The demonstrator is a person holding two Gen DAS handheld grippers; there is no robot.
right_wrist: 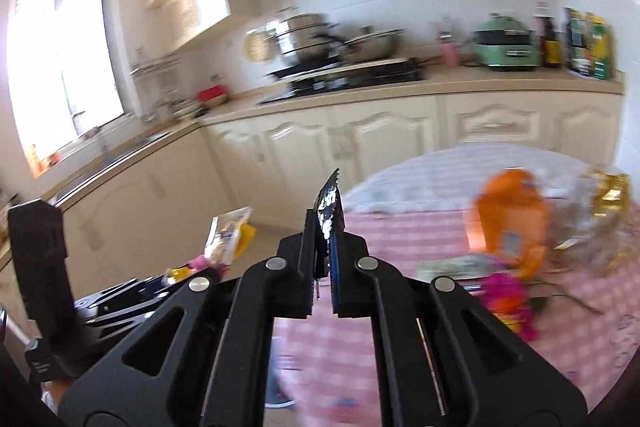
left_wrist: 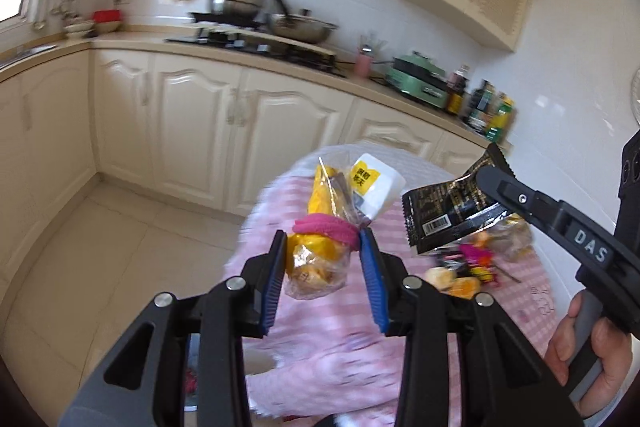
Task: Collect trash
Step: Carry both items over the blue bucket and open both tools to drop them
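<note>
Ribbed jaws of left gripper [left_wrist: 323,259] clamping crinkly clear bag [left_wrist: 320,259]; right gripper [right_wrist: 325,247] pinching glossy black wrapper [right_wrist: 329,205].

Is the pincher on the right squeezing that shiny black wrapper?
Touching. The right wrist view shows the right gripper shut on the black wrapper, its fingers pressing both sides while its top pokes out above.

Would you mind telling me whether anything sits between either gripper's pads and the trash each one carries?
Nothing visible does. The left gripper clamps directly on the clear plastic bag of yellow snacks; the right gripper is shut directly on the black foil wrapper.
</note>
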